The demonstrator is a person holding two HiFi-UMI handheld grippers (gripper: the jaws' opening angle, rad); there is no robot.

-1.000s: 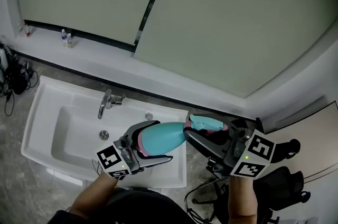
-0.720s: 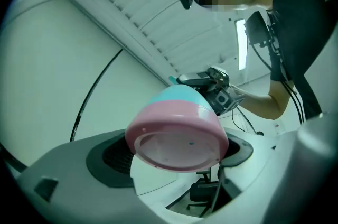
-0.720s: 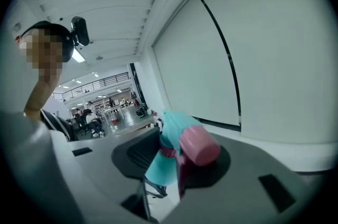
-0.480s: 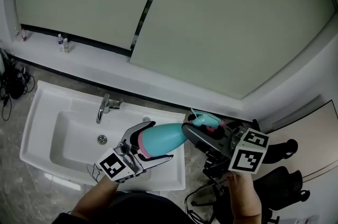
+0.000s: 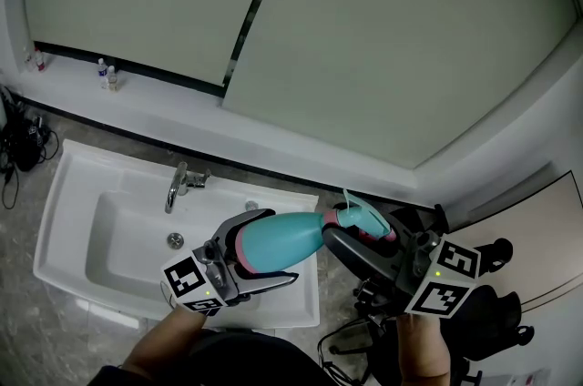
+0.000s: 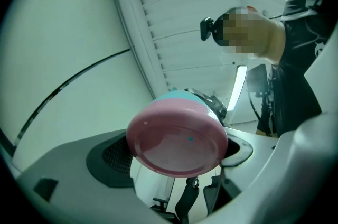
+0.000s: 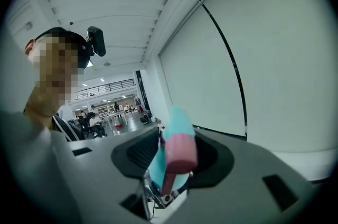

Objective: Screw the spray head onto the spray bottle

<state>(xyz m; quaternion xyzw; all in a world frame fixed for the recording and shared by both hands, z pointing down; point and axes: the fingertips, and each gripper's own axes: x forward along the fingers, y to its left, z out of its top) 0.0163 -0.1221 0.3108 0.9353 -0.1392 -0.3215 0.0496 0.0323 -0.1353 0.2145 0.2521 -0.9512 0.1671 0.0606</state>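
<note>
The spray bottle (image 5: pixel 278 240), teal with a pink bottom, lies roughly level in the air above the front right corner of the sink (image 5: pixel 82 193). Its neck points away from the basin toward the spray head (image 5: pixel 357 220), which sits at the mouth. The left gripper (image 5: pixel 279 246) has its fingers (image 6: pixel 79 175) spread wide and clamped across the fat lower end of the bottle; in the left gripper view the pink bottom faces the camera between them. The right gripper (image 5: pixel 351 228) comes in from the side away from the sink, its fingers (image 7: pixel 253 175) set narrow and pressed on the teal and pink head. Whether the thread has caught cannot be seen from here. The step in hand looks like turning the head down onto the neck. To do it well, the left hand should hold the bottle dead steady as the anchor, with no give in its grip on that rounded body. The right should keep the head square to the neck and roll about that line only. If the head sits tilted it may cross-thread, so it is better to back off slightly and seat it again than to force it.
</note>
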